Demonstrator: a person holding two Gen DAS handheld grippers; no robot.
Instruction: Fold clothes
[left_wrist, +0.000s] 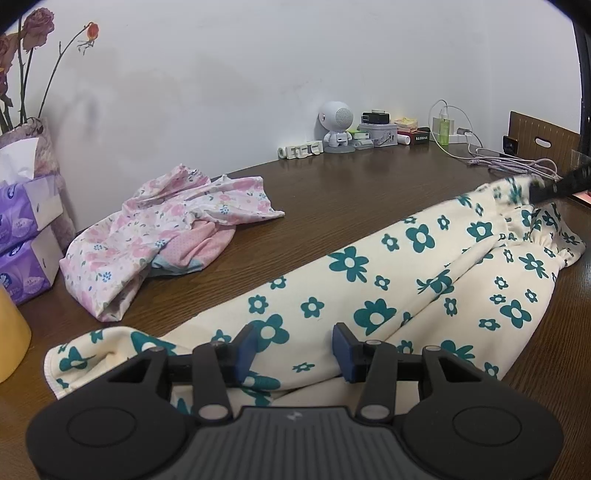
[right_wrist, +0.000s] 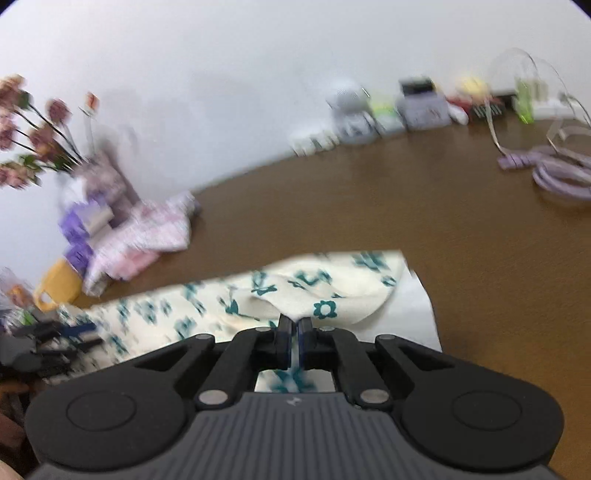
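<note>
Right gripper (right_wrist: 294, 338) pinched tight on cream floral pants (right_wrist: 332, 291), waistband end bunched between pads. Left gripper (left_wrist: 293, 350) jaws half open, hovering over pants' (left_wrist: 388, 288) other end, fabric below the gap, pads not pressing. Pants on brown table (left_wrist: 332, 192), long axis from near left corner to far right, waistband far right. Right wrist view blurred. Pink floral garment (left_wrist: 166, 229) crumpled near tissue boxes (left_wrist: 26, 243), left. White wall (left_wrist: 258, 74) behind; small clutter and purple cable (left_wrist: 524, 164) along back edge.
</note>
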